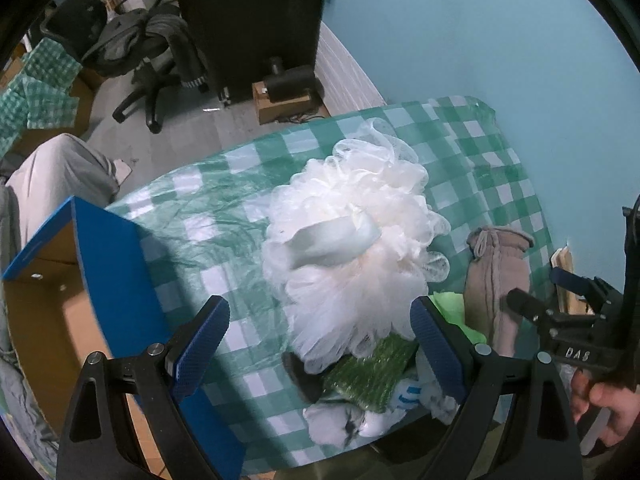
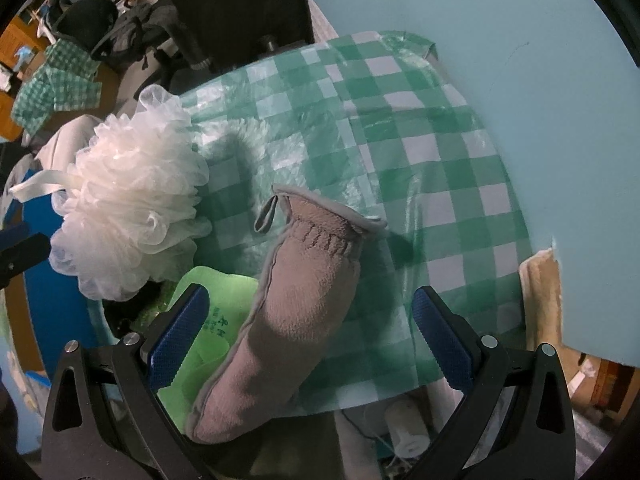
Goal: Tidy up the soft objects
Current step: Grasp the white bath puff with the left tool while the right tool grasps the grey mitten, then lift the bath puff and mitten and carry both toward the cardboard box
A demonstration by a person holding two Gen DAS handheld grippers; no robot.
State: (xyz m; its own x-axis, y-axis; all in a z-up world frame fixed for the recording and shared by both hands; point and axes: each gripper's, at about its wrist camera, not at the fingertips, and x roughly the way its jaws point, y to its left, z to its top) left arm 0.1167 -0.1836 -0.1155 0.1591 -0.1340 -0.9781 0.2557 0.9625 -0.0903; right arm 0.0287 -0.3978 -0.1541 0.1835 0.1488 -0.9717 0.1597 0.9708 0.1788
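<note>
A white mesh bath pouf (image 1: 352, 240) with a white ribbon loop sits on a pile of soft items on the green checked tablecloth (image 1: 224, 184). My left gripper (image 1: 320, 340) is open, its blue pads wide apart just in front of the pouf. Under the pouf lie a green scrubby pad (image 1: 372, 372), a light green cloth (image 1: 456, 308) and white cloths (image 1: 344, 420). A taupe plush mitt (image 2: 296, 312) with a hanging loop lies between the wide-apart pads of my open right gripper (image 2: 308, 336). The pouf (image 2: 128, 200) is left of the mitt.
A blue-edged cardboard box (image 1: 100, 280) stands open at the table's left edge. A pale blue wall (image 1: 500, 40) runs along the right. Beyond the table are an office chair (image 1: 148, 52), a dark cabinet (image 1: 248, 20) and a person's knee (image 1: 56, 176). A hand (image 1: 600, 404) holds the right gripper.
</note>
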